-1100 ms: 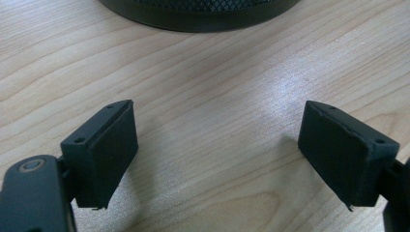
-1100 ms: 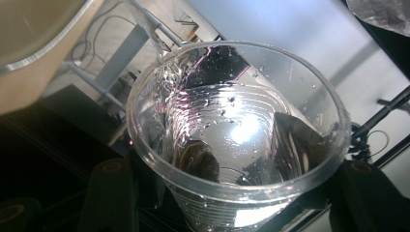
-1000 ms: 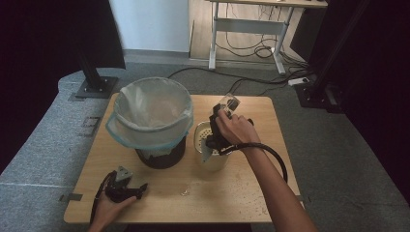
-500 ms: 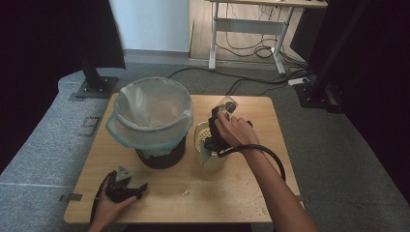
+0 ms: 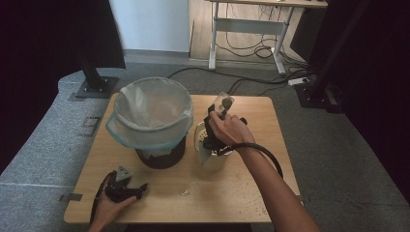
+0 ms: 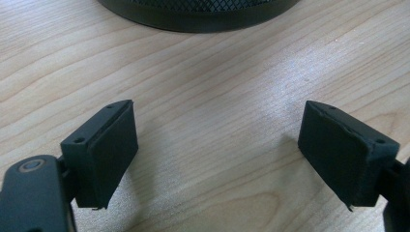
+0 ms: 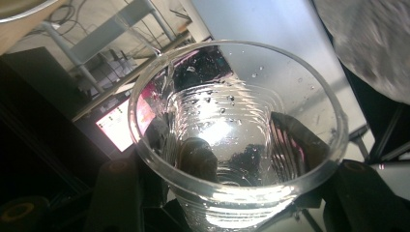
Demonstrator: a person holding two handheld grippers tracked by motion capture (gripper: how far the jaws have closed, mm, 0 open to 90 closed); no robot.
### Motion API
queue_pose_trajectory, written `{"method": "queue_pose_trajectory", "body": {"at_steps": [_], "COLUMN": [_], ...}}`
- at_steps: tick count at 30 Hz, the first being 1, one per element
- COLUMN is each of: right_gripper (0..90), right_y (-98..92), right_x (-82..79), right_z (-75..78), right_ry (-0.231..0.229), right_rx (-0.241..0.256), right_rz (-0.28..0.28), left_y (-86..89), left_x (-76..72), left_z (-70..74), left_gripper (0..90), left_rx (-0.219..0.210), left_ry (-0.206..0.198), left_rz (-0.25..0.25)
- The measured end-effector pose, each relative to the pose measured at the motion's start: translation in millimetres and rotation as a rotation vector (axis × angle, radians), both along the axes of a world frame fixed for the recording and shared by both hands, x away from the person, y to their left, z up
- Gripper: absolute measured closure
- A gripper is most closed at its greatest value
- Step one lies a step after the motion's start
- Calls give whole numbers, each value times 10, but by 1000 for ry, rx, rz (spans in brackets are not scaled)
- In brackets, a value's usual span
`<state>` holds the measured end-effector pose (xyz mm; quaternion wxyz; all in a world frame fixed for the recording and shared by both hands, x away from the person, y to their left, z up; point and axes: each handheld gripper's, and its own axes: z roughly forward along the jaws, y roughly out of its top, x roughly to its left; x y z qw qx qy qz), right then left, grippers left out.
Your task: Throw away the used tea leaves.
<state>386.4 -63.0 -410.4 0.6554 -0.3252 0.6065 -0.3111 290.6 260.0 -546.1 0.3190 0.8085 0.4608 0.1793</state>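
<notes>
Just ribbed clear plastic cup (image 7: 237, 145), wet.

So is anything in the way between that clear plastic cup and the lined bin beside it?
Nothing visible. The right gripper holds the clear plastic cup raised above the cream container, and the gap over to the lined bin is open air.

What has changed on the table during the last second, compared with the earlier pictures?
Very little. The right gripper has shifted slightly toward the bin above the white container, and it remains shut on the clear plastic cup. The left gripper still rests open on the table near its front edge. Bin and container have not moved.
</notes>
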Motion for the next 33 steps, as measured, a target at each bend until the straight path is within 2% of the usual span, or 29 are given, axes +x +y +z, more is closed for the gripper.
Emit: {"method": "queue_pose_trajectory", "body": {"at_steps": [1, 3, 5, 6, 9, 10, 11, 12, 14, 15, 17, 18, 20, 22, 23, 25, 26, 27, 28, 29, 30, 32, 33], "right_gripper": [457, 456, 457, 458, 460, 461, 462, 463, 467, 469, 468, 468, 469, 470, 469, 471, 472, 472, 472, 472, 472, 472, 472], "right_y": [0, -7, -3, 8, 11, 10, 9, 14, 16, 10, -11, -16, -35, -48, -51, -41, -24, -27, -18, -27, -37, -28, -22], "right_x": [0, -6, -16, 3, 2, 11, 38, 38, 21, 9, 49, 57, 24, 33, 40, 1, -13, -13, -2, 8, 12, -1, -21], "right_z": [0, -45, -51, -36, -54, -35, -8, -14, -95, -122, -94, -97, -172, -159, -157, -219, -222, -223, -188, -173, -171, -168, -176], "right_ry": [0, 4, 13, -11, -1, -19, -38, -59, -32, -31, -59, -60, -19, -35, -36, -14, -2, -5, 0, -1, -3, -4, -5], "right_rx": [0, -62, -43, -44, -62, -51, -11, -39, -97, -96, -52, -67, -107, -54, -44, -78, -59, -4, 7, 40, 55, 37, 60], "right_rz": [0, -14, -12, -19, -19, -23, -27, -30, -10, -2, -33, -36, -17, -32, -41, -5, -7, -22, -34, -36, -37, -25, -18], "left_y": [0, 0, 0, 1, 0, 0, 0, -1, -2, -1, -1, -1, -1, 0, 0, -1, -1, -1, -1, -1, -1, -1, -1], "left_x": [0, 0, 1, 2, 3, 3, 3, 4, 5, 4, 4, 5, 5, 6, 7, 7, 7, 6, 6, 6, 6, 7, 7], "left_z": [0, 0, 0, 0, 0, 0, 0, 0, 1, 1, 0, 1, 1, 1, 1, 1, 1, 1, 1, 1, 1, 1, 1], "left_gripper": [134, 134, 134, 134, 134, 134, 134, 134, 134, 134, 134, 135, 134, 134, 134, 134, 134, 135, 135, 134, 134, 134, 134], "left_rx": [0, 0, 0, 0, 0, 0, 0, 0, -1, 0, -1, 0, 0, 0, 0, 0, 0, 0, 0, 0, 0, 0, 0], "left_ry": [0, 0, 0, 0, 0, 0, 0, 0, 1, 1, 0, 0, 1, 0, 0, 1, 0, 0, 0, 0, 0, 1, 0], "left_rz": [0, 0, -1, -2, -2, -2, -2, -2, -2, -2, -2, -2, -3, -4, -4, -4, -4, -4, -4, -4, -4, -4, -4]}}
